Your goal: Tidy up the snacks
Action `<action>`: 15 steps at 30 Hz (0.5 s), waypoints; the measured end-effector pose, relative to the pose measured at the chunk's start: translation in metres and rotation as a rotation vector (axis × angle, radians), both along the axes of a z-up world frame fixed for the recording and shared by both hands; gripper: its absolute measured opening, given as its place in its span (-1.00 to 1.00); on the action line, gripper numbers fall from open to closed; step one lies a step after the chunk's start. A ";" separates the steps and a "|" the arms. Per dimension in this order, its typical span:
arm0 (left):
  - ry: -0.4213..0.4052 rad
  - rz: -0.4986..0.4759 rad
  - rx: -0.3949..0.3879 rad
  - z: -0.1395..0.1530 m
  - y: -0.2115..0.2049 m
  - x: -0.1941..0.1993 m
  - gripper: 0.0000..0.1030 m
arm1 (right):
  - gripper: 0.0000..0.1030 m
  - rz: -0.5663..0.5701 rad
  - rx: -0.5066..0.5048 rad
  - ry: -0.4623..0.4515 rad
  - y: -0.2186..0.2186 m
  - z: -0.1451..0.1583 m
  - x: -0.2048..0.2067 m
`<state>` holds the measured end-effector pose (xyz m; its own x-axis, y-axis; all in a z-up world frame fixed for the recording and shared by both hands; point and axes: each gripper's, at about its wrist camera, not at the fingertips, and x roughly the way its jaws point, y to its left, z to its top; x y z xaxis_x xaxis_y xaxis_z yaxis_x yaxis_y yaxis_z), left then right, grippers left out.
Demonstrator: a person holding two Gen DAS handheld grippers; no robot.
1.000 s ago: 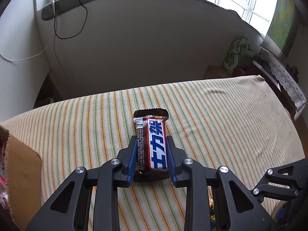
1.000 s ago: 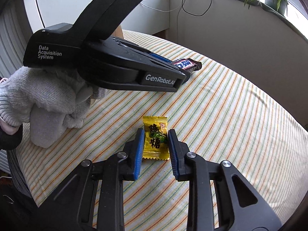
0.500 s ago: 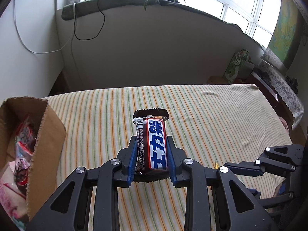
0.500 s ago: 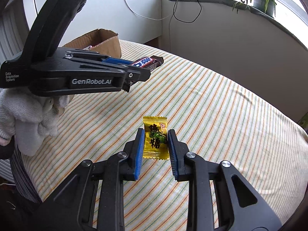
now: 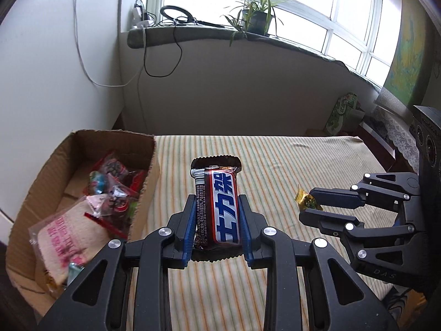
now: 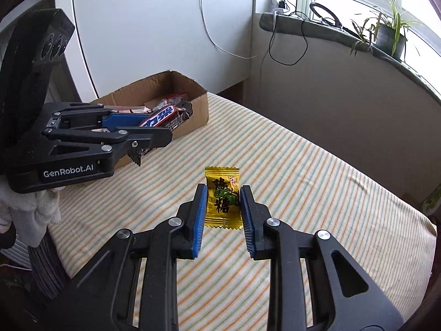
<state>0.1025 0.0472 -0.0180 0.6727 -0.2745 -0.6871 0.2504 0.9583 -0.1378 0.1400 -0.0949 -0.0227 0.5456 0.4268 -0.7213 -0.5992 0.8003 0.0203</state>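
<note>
My left gripper is shut on a brown, red, white and blue chocolate bar, held above the striped cloth just right of the cardboard box. From the right wrist view the same bar hangs in front of the box. My right gripper is shut on a small yellow candy packet, lifted off the cloth. In the left wrist view that packet shows at the right between the right gripper's fingers.
The box holds several wrapped snacks and a pink-printed packet. The striped cloth covers the table up to a wall. A windowsill with a potted plant and cables lies behind. A gloved hand holds the left gripper.
Both grippers have risen with their snacks. The left one swung left toward the box, whose inside now shows; the right gripper came into the left view.
</note>
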 end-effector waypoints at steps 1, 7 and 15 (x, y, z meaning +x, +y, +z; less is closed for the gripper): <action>-0.005 0.011 0.001 0.002 0.007 -0.004 -0.48 | -0.51 0.009 0.004 -0.004 0.006 0.003 -0.002; -0.020 0.087 -0.009 0.008 0.046 -0.023 -0.48 | -0.51 0.068 0.021 -0.025 0.051 0.013 0.001; -0.044 0.170 0.031 0.010 0.086 -0.043 -0.48 | -0.51 0.127 0.036 -0.019 0.100 0.020 0.002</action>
